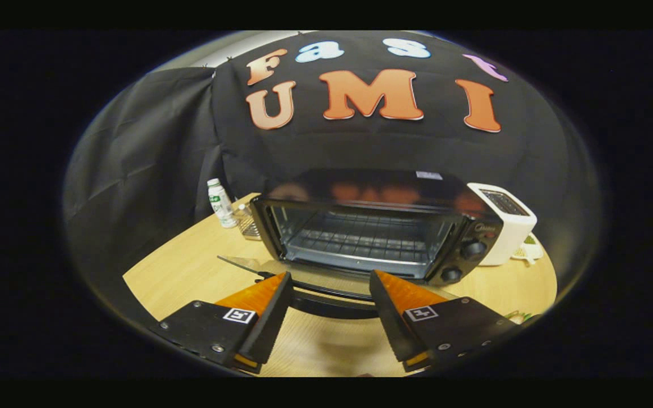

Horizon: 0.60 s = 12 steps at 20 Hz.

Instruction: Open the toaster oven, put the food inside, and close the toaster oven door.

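Note:
A black toaster oven [372, 195] stands on the wooden table [190, 272] just ahead of my fingers. Its glass door [315, 277] is folded down flat toward me, with the dark curved handle [332, 303] lying between my fingertips. The cavity holds a bare wire rack [360, 238]. Two knobs [473, 249] sit on its right panel. My gripper [330, 276] is open, nothing between the fingers, tips hovering over the door's front edge.
A white pop-up toaster [508, 221] stands close to the oven's right side, with a small plate [530, 249] by its base. Left of the oven are a white bottle [220, 203] and a clear ribbed glass [247, 224]. Black cloth walls the booth behind.

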Motion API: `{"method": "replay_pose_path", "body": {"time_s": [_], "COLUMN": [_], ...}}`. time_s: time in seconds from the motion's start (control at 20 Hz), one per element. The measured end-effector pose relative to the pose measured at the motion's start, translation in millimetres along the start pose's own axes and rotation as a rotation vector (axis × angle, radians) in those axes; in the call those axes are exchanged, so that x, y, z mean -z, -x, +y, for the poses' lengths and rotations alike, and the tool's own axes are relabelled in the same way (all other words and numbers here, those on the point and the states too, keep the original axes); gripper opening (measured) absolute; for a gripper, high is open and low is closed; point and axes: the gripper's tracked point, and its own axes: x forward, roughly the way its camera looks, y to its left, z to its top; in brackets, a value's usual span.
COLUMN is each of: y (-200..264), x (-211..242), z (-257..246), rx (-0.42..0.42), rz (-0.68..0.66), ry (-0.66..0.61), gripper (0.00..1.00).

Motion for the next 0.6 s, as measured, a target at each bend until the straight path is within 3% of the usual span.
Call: {"method": "replay_pose_path", "body": {"time_s": [0.6], "y": [-17.1], "x": [99.4], "z": [9.3], "rx": [-0.001], "rz": [0.322], "ry": [0.006], "gripper": [0.81]}}
